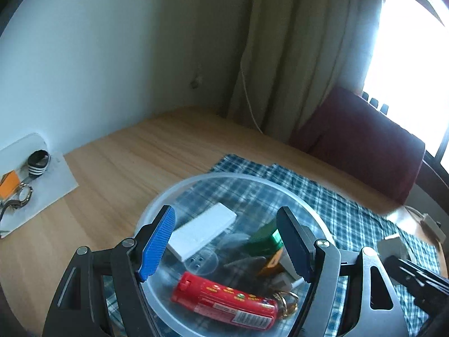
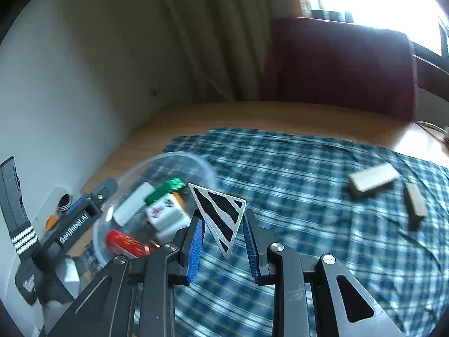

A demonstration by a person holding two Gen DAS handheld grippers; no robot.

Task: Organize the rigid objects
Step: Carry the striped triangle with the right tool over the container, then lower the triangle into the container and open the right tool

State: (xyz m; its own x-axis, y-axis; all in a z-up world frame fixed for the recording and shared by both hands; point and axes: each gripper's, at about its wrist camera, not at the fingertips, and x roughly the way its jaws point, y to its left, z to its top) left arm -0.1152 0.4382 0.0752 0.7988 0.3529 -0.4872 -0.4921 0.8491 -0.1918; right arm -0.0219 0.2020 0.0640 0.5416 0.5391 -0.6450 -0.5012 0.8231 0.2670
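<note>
My left gripper (image 1: 226, 224) hangs open over a clear plastic bowl (image 1: 157, 205) on the checked cloth (image 1: 350, 202). In the bowl lie a white block (image 1: 202, 233), a green-capped item (image 1: 266, 238), a red tube (image 1: 224, 300) and a key ring (image 1: 289, 303). My right gripper (image 2: 223, 220) is shut on a flat triangle (image 2: 221, 213) with black and silver stripes, held just right of the bowl (image 2: 179, 156). A mahjong tile (image 2: 165, 213) shows inside the bowl. The left gripper's body (image 2: 75, 227) reaches in from the left.
Two beige blocks (image 2: 373, 179) (image 2: 415, 202) lie on the cloth (image 2: 294, 168) to the right. A white mat (image 1: 56, 185) at the wall holds a striped item (image 1: 38, 163), a watch (image 1: 23, 195) and an orange tag (image 1: 8, 185). A maroon chair (image 1: 364, 140) stands behind the wooden table (image 1: 126, 163).
</note>
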